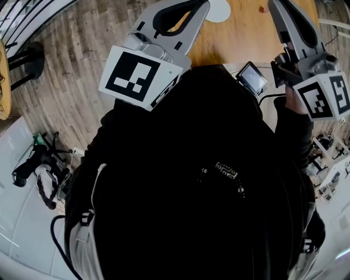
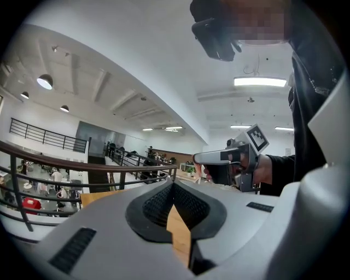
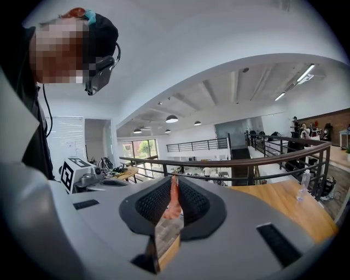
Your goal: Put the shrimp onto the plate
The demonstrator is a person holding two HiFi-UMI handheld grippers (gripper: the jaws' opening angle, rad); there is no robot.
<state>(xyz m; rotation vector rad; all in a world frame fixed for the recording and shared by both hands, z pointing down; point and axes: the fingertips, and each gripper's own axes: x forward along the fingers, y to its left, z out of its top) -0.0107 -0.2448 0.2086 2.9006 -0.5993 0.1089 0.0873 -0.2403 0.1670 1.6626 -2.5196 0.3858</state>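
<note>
Pink shrimp [image 3: 174, 201] clamped in the right gripper [image 3: 174, 183], held high | left gripper [image 2: 173, 186] jaws together, nothing between | white disc, likely the plate [image 1: 217, 10], far on wooden table [image 1: 240, 38] | we advise: hold the pinch firm, lower close to plate before parting jaws.

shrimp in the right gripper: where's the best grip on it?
Across its flat sides at mid-body, as the right gripper does now. The shrimp is thin and long and lies lengthwise between the fingers, so they probably meet its broad faces.
</note>
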